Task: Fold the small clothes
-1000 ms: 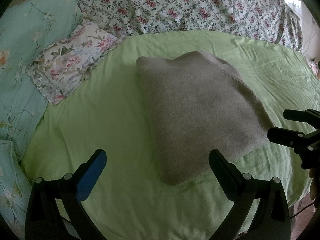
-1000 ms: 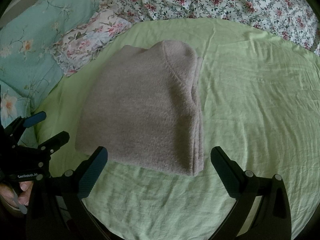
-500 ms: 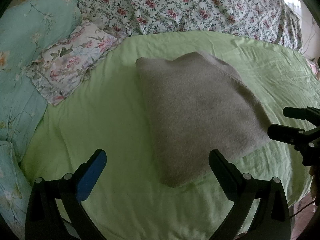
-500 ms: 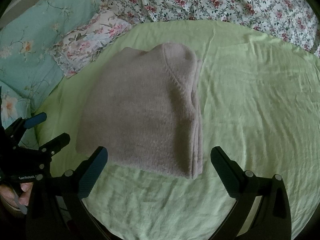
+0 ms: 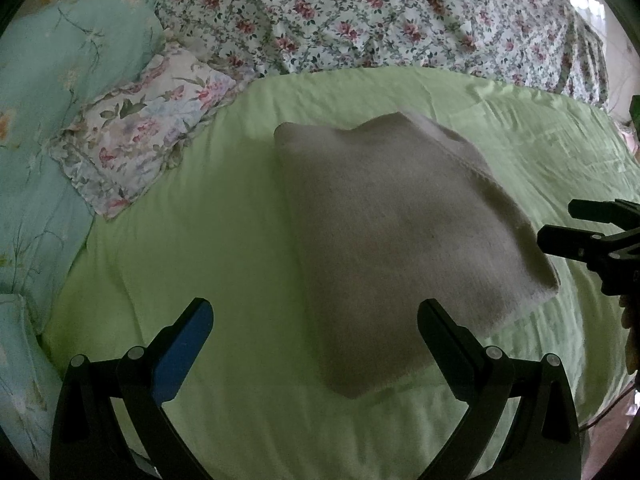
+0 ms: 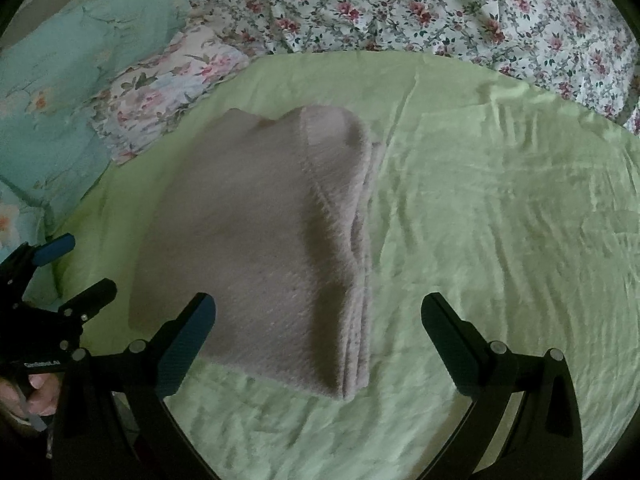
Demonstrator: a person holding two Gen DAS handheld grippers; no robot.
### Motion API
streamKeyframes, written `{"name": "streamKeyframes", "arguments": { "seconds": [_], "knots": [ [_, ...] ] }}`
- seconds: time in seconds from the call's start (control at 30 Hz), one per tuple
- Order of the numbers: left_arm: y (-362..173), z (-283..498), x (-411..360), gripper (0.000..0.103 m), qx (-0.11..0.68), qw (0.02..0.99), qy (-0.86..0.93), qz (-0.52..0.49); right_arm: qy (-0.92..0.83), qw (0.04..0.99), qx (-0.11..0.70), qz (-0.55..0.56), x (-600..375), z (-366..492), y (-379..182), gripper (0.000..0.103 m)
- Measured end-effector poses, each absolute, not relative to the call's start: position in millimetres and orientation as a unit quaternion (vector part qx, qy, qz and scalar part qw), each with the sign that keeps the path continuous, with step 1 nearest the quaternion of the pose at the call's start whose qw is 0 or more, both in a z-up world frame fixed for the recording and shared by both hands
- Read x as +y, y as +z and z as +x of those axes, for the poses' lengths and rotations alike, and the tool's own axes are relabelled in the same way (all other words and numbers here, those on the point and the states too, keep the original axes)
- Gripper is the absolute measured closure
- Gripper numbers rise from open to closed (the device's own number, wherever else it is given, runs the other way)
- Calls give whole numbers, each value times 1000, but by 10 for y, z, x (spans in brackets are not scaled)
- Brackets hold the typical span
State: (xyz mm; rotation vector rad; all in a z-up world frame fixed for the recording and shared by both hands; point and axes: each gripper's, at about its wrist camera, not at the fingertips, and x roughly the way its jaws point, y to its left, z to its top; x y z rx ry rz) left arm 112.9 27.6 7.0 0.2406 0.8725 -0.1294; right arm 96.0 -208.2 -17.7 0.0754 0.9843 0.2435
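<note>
A grey-beige knitted garment (image 5: 396, 232) lies folded into a thick rectangle on the light green sheet (image 5: 200, 248); it also shows in the right wrist view (image 6: 264, 248), stacked edges facing right. My left gripper (image 5: 316, 320) is open and empty, held above the garment's near left corner. My right gripper (image 6: 318, 316) is open and empty, above the garment's near edge. Each gripper shows in the other's view: the right one (image 5: 580, 228) at the garment's right side, the left one (image 6: 64, 272) at its left side.
A floral quilt (image 5: 380, 16) lies along the far side of the bed. A small floral pillow (image 5: 140, 128) and turquoise pillows (image 5: 60, 80) lie at the left. The green sheet stretches to the right (image 6: 500, 220).
Both views have shifted slightly; the garment sits a little lower and closer in the frames. It keeps its folded shape, and both grippers stay open.
</note>
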Motion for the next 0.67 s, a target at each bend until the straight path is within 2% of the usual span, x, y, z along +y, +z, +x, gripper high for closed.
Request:
{"name": "streamKeyframes", "arguments": {
  "seconds": [0.67],
  "knots": [
    [56, 1208, 307, 1, 414, 902, -44, 115, 120, 871, 475, 44, -2030, 1017, -263, 0]
  ]
}}
